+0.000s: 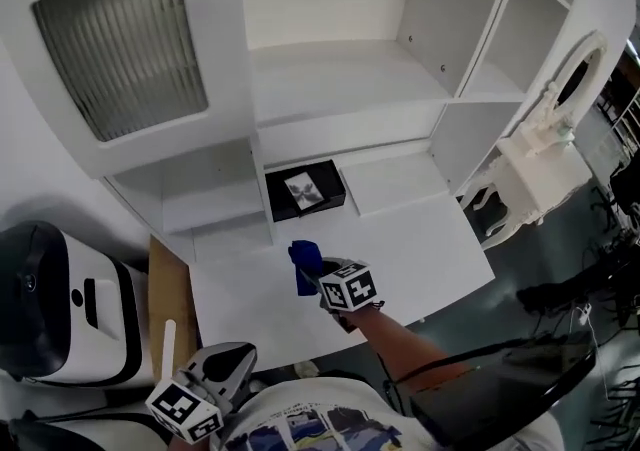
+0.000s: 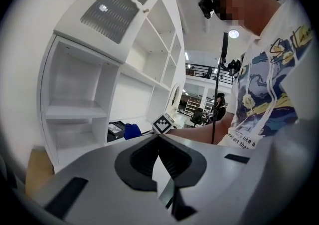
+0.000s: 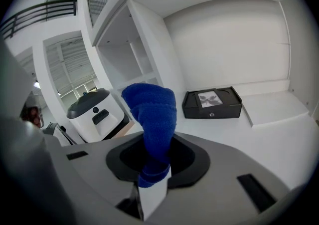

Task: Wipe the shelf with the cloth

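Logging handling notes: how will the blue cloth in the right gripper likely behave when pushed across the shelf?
Clamped in the right gripper, the blue cloth bunches in folds, so probably soft and floppy. Its fuzzy pile likely drags rather than slides. It holds up unsupported, so seems light.

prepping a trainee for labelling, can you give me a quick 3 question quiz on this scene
1. True or false: the left claw holds the blue cloth.
2. What lies on the white shelf ahead of the right claw? A) black box B) red mug C) open book
3. Fill in: the left claw's jaws stand ___.
Key: 1 false; 2 A; 3 together.
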`<control>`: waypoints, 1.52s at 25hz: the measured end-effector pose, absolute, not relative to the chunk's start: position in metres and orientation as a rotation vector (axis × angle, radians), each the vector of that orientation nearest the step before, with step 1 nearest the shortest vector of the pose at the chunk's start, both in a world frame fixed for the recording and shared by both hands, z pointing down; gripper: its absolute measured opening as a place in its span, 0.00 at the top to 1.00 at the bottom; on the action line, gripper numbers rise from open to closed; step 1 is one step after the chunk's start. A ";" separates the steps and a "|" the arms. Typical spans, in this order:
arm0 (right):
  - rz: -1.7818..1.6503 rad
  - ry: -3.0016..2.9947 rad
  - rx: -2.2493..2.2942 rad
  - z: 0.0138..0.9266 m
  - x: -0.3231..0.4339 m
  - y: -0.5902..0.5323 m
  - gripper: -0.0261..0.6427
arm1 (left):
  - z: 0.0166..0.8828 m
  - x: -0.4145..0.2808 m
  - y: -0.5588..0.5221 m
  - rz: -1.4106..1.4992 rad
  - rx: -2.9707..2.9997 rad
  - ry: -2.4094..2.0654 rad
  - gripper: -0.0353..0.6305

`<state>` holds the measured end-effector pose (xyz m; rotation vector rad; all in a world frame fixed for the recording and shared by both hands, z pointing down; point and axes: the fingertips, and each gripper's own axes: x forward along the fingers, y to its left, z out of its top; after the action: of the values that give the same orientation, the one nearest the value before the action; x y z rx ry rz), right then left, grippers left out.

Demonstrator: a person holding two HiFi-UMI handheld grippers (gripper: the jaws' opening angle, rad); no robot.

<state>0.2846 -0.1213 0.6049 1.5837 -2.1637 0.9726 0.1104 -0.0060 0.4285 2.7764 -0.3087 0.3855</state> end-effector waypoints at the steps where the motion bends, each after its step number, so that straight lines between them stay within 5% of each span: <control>1: 0.983 -2.169 1.575 0.607 0.286 -0.113 0.81 | 0.430 0.116 -0.005 0.391 2.767 -0.312 0.93; 17: 0.836 -2.325 1.405 0.575 0.228 -0.018 0.81 | 0.435 0.112 0.021 0.446 2.768 -0.347 0.93; 38: 0.698 -2.374 1.401 0.533 0.068 0.080 0.81 | 0.440 -0.062 0.110 0.362 2.755 -0.422 0.93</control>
<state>0.0677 0.0800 0.5333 1.4013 -2.3743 0.6977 -0.0623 0.1095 0.4399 2.7545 -0.4223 0.3620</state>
